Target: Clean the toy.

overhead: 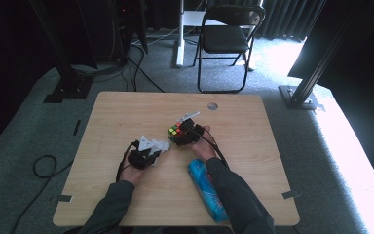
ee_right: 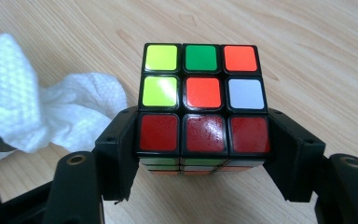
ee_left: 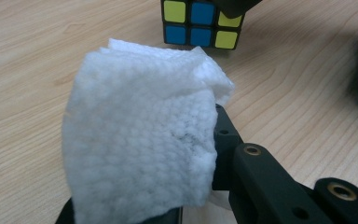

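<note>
The left gripper [overhead: 152,148] sits near the middle of the wooden table [overhead: 126,107], a little to the left, with its jaws closed on a wad of white paper towel [overhead: 155,145]. In the left gripper view the towel [ee_left: 140,140] bulges up and over the jaws, hiding the left one almost wholly, while the right one presses against the towel's edge. The person's left hand [overhead: 131,170] holds this gripper from the near side, the dark sleeve running back to the near edge of the table.

Just to the right and slightly farther off, the right gripper [overhead: 184,132] is clamped on a Rubik's cube [overhead: 176,131]. In the right gripper view the jaws press on the cube [ee_right: 203,100] from both sides at its nearest layer, whose top row shows three red squares; the rows beyond show yellow, orange, white, then yellow, green, orange. The cube rests on the table top. The towel [ee_right: 37,116] lies just to the cube's left there, close beside it but not touching as far as can be seen.

Near the right forearm, a blue can [overhead: 207,187] lies on its side towards the table's near edge.

Farther off, beyond the table, a black folding chair [overhead: 226,39] stands on the grey carpet [overhead: 29,126].
</note>
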`<state>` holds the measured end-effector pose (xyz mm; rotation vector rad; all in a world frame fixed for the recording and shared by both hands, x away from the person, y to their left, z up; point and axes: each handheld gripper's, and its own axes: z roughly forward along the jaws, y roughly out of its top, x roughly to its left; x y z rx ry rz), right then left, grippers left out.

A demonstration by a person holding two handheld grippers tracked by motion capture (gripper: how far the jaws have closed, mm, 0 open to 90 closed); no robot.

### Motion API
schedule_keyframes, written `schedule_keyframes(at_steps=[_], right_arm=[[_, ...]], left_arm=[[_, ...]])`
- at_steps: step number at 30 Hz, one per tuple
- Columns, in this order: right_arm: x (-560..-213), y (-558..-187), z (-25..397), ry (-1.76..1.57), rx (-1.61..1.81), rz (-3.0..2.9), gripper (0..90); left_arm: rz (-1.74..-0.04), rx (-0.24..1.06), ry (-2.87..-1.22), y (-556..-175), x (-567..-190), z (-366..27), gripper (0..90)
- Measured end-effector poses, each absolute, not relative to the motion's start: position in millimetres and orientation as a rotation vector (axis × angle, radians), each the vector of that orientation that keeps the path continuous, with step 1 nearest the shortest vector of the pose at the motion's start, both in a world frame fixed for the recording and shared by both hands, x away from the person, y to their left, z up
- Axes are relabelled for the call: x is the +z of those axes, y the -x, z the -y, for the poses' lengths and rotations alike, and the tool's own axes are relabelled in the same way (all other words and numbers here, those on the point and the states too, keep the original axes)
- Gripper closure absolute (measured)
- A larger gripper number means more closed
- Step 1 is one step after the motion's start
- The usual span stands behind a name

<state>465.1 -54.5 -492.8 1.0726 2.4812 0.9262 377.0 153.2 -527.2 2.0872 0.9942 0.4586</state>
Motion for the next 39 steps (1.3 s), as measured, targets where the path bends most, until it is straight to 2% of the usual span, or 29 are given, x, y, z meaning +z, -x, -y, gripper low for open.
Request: schedule_keyframes(at_steps=[16,18,27,39], right_arm=[[-501.2,-469.0,49.5,-1.063,0.866,-2.564,33.3],[-500.1,-468.3,50.1,-1.065,0.882,-2.592,30.5],[-485.2,-467.4,60.3,-1.108,0.988,-2.562,30.1],[-477.4,-476.9,80.6,-1.201,1.081,-2.484,48.7]], left_arm=[[-1.004,0.462,-2.079,-377.4,-526.2,-155.1,85.3],[-1.002,0.464,-2.078,-377.2,-525.9,-155.2,85.0],[-1.005,0.469,-2.069,-377.6,-524.7,-156.3,84.6],[-1.005,0.469,-2.067,-377.8,-524.7,-156.2,84.4]])
